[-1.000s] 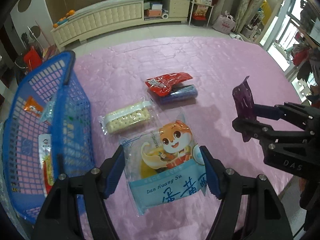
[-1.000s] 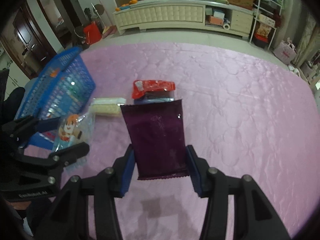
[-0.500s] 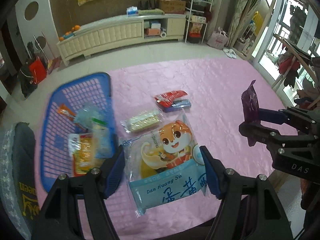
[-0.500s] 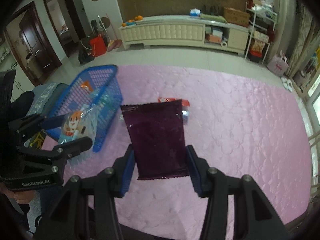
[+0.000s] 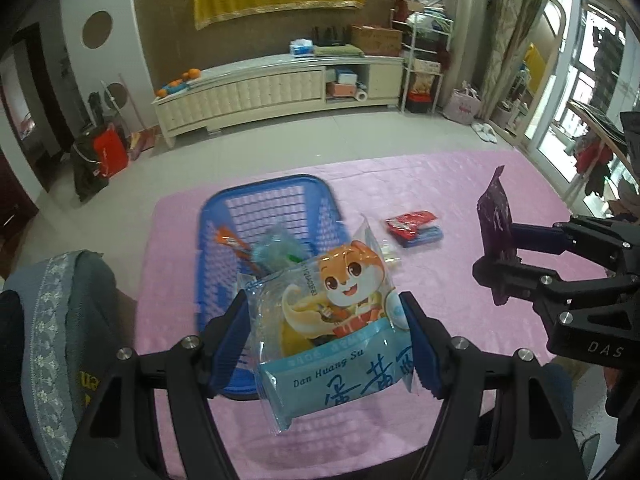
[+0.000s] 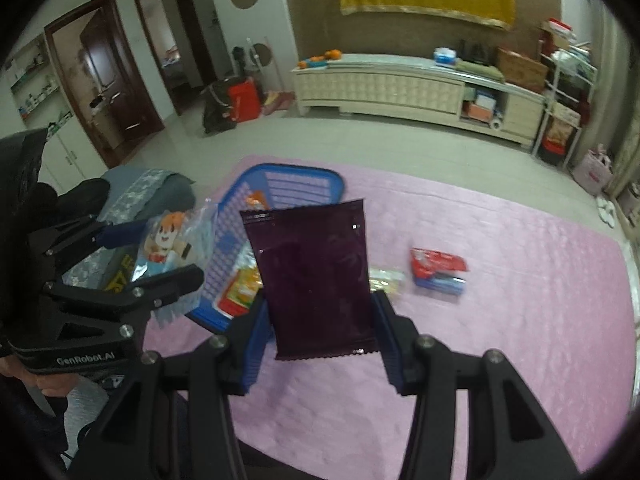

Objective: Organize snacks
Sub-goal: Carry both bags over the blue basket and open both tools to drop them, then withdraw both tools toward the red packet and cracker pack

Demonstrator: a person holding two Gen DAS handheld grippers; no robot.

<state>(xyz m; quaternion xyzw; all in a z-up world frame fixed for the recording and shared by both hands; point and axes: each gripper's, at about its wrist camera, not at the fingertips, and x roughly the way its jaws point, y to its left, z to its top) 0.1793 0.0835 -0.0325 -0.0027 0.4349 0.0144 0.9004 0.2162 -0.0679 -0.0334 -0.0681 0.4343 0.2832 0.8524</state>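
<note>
My left gripper [image 5: 326,332] is shut on a blue snack bag with a cartoon squirrel [image 5: 332,320] and holds it high above the pink table, over the near end of the blue basket [image 5: 276,208]. My right gripper [image 6: 318,320] is shut on a dark purple packet [image 6: 316,280], also raised well above the table. The basket [image 6: 304,182] holds several snacks. A red packet lying on a blue one [image 5: 414,226] and a pale biscuit pack [image 6: 386,278] lie on the table right of the basket. Each gripper shows in the other's view.
The pink quilted tablecloth [image 6: 500,300] covers the table. A chair with grey cloth [image 5: 60,320] stands at the table's left edge. A long cream cabinet [image 5: 280,88] lines the far wall across the open floor.
Both grippers have risen far above the table with their packets still held. The basket and table snacks now look smaller and farther below.
</note>
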